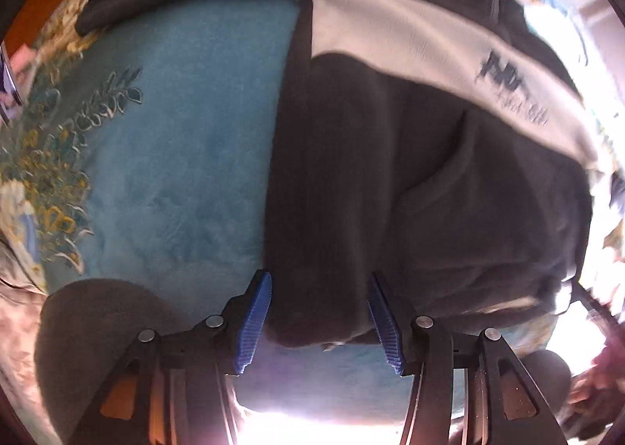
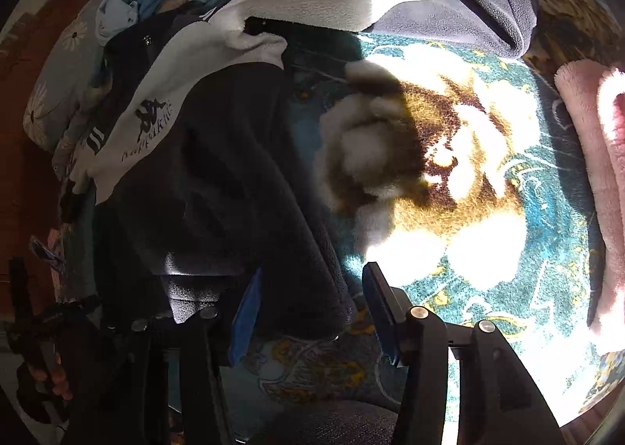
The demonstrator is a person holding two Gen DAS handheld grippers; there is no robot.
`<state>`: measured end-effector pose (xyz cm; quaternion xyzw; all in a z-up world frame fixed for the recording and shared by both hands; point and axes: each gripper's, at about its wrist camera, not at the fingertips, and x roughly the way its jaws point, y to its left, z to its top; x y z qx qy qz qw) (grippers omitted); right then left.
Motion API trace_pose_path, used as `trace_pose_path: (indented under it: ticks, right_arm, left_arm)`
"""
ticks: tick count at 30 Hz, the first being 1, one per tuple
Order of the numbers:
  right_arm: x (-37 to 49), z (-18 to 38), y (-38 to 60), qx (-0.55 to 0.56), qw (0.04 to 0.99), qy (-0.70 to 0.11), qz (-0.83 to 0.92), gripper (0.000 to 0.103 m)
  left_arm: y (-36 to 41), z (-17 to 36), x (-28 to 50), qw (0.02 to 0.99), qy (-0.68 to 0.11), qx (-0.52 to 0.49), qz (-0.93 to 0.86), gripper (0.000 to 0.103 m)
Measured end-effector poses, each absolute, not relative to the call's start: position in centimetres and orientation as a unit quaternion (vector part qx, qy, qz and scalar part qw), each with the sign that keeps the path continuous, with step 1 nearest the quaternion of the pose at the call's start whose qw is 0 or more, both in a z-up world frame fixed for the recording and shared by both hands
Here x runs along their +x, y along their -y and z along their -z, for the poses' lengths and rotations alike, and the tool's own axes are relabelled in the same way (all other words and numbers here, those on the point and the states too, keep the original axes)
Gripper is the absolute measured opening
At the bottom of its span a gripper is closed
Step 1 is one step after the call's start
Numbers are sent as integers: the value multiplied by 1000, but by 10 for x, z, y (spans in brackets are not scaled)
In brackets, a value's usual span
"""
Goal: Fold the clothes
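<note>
Both grippers sit w/ jaws spread at the jacket's (image 1: pixel 390 171) hem – left gripper (image 1: pixel 318 318) and right gripper (image 2: pixel 308 314) straddle the dark fleece w/o pinching it – prob. so the hem can be gripped at two spots; jacket lies on the blanket (image 1: pixel 183 140).

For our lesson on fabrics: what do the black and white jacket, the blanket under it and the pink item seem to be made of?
Black and white jacket: looks like matte fleece, with a fuzzy nap. Blanket: plush pile, probably synthetic, soft sheen and brushed marks. Pink item: seemingly fluffy plush or towelling, thick pile at its fold.
</note>
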<state>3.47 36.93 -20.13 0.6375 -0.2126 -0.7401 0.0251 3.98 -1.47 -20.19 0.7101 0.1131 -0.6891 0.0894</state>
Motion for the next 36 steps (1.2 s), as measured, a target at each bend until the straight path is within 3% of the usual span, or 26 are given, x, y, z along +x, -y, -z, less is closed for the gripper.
trace_pose_path:
  ticks: [12,19,21,23,31,33,35,36]
  right_arm:
    - [88,160,-405,616,-50,234,750,54]
    - [72,156,-384,631,-41,212,745,54]
    - [63,166,-376,641,-31,210,737,53]
    - [55,180,-375,648,-18,224,728,53]
    - [37,216,-400,649,16,288,704,54]
    - [39,219,-402,649,28,299,699,54]
    - [39,222,-401,649,37,308,694,54]
    - [40,223,-399,649,41,311,693,54]
  left_arm:
    - [36,218,34,52,-134,721,678,55]
    - [59,220,34,23,-161,709,686,53]
    - [66,219,33,24,-172,705,688,46]
    - [71,215,32,22,-181,701,690,30]
    - [101,168,29,-6,-242,659,712,19]
    - [114,151,29,-11,-243,645,725,14]
    - [127,143,34,-6,-241,639,730,0]
    - [117,146,58,1,-240,639,731,0]
